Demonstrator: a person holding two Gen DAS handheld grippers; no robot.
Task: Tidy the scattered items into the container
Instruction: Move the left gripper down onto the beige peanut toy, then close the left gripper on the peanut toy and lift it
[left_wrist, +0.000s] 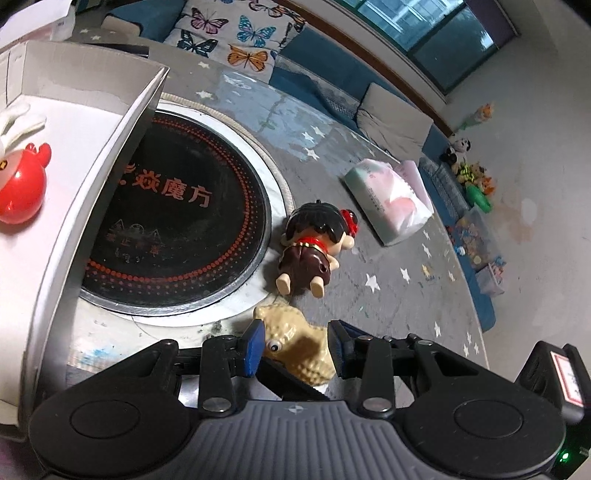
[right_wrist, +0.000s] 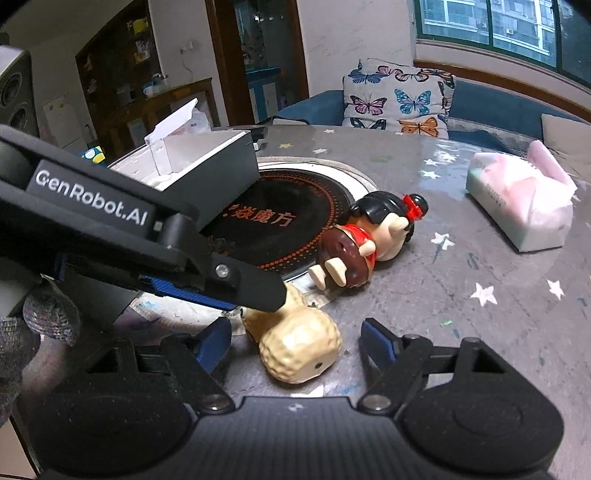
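A beige peanut-shaped toy (left_wrist: 295, 345) lies on the grey table between the fingers of my left gripper (left_wrist: 295, 345); the jaws are open around it with small gaps on each side. In the right wrist view the peanut toy (right_wrist: 299, 350) also lies between my right gripper's (right_wrist: 295, 341) wide-open fingers, and the left gripper (right_wrist: 258, 291) reaches over its far end. A doll (left_wrist: 314, 247) with black hair and a red dress lies on its side just beyond; it also shows in the right wrist view (right_wrist: 369, 240). The cardboard box (left_wrist: 85, 192) stands at left with a red toy (left_wrist: 22, 188) inside.
A round black induction cooktop (left_wrist: 173, 221) is set into the table beside the box. A tissue pack (left_wrist: 391, 199) lies at the far right. A butterfly cushion (left_wrist: 229, 33) and sofa sit behind the table. Toys lie on the floor (left_wrist: 476, 177).
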